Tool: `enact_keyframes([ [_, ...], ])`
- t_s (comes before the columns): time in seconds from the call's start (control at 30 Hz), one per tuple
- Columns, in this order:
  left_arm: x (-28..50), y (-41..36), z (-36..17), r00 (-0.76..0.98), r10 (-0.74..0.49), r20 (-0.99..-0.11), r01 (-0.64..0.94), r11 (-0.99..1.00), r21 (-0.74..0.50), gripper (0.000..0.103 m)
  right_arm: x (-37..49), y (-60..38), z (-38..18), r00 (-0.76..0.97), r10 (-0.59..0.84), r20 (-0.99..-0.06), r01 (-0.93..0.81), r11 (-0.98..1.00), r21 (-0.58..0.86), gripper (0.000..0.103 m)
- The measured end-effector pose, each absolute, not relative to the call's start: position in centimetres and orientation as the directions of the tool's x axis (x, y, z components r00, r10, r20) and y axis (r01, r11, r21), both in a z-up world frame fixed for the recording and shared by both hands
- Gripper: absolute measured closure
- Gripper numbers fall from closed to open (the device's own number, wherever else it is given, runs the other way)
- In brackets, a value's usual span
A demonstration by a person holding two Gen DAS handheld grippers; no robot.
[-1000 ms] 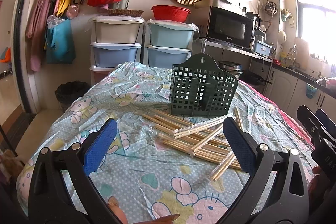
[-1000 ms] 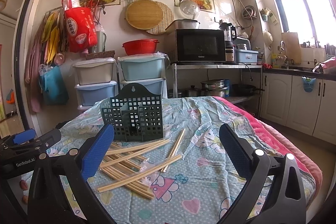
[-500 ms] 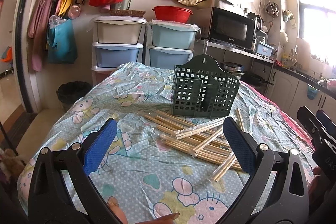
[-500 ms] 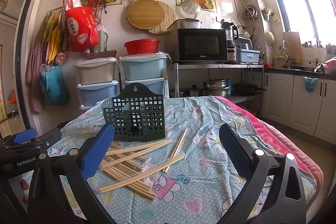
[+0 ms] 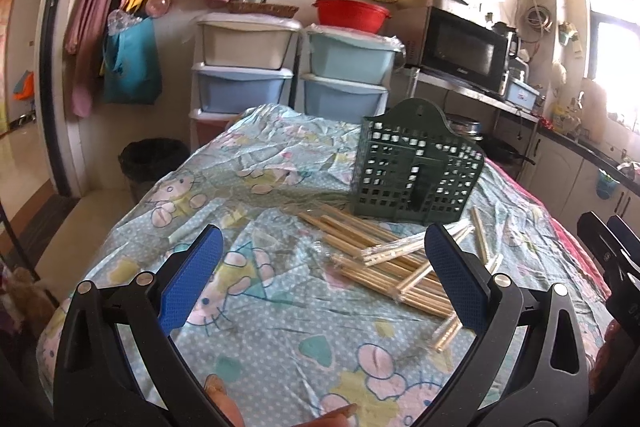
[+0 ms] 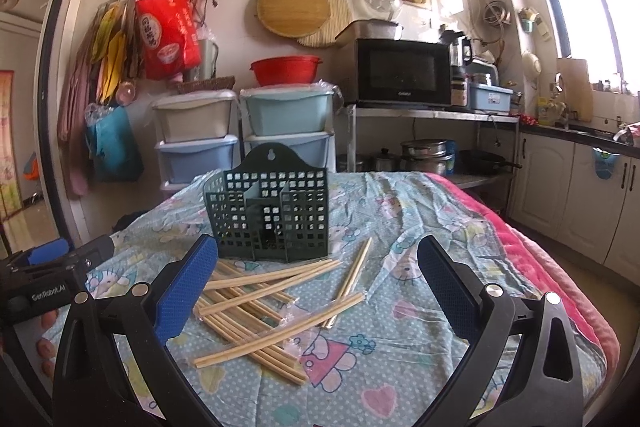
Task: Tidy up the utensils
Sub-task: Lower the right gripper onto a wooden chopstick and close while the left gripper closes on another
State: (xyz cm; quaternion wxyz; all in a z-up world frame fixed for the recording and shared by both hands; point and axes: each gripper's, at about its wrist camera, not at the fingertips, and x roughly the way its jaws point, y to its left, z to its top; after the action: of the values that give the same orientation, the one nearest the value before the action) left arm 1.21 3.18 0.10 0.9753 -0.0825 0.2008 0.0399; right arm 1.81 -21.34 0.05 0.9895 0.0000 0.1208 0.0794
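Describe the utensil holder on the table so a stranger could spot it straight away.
Start at the table covered with the pale blue cartoon-print cloth. Near its far end, just behind the scattered pile of wooden chopsticks, stands the utensil holder. It is the only upright thing on the cloth: a dark green plastic basket with square-holed lattice walls, inner dividers and an arched back with a hanging hole.

Free room and obstacles. Bare tablecloth (image 5: 280,327) fills the lower centre and left of the left wrist frame, open to approach. Scattered chopsticks (image 6: 256,303) occupy the centre of the right wrist frame; the upright green basket (image 6: 272,211) blocks passage just behind them. Cloth at right lies unobstructed.
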Motion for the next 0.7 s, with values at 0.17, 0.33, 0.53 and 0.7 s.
enact_keyframes([
  [0.17,2.3,4.5,0.1,0.900,0.058,-0.432,-0.134,0.980,-0.148,0.010,3.0,-20.6,0.5,0.941,0.201,-0.272,-0.203,0.979,0.023,0.006],
  [0.33,3.4,5.5,0.4,0.890,0.055,-0.453,-0.142,0.976,-0.162,0.010,4.3,-20.1,0.9,0.922,0.238,-0.307,-0.238,0.971,0.038,0.006],
  [0.53,5.2,5.8,0.7,0.884,-0.035,-0.467,-0.067,0.977,-0.200,0.010,6.3,-20.3,1.4,0.898,0.255,-0.358,-0.250,0.966,0.062,0.006],
  [0.7,7.2,5.3,0.0,0.855,-0.142,-0.500,0.024,0.972,-0.236,0.010,8.1,-21.0,1.3,0.883,0.247,-0.400,-0.243,0.968,0.063,0.006],
])
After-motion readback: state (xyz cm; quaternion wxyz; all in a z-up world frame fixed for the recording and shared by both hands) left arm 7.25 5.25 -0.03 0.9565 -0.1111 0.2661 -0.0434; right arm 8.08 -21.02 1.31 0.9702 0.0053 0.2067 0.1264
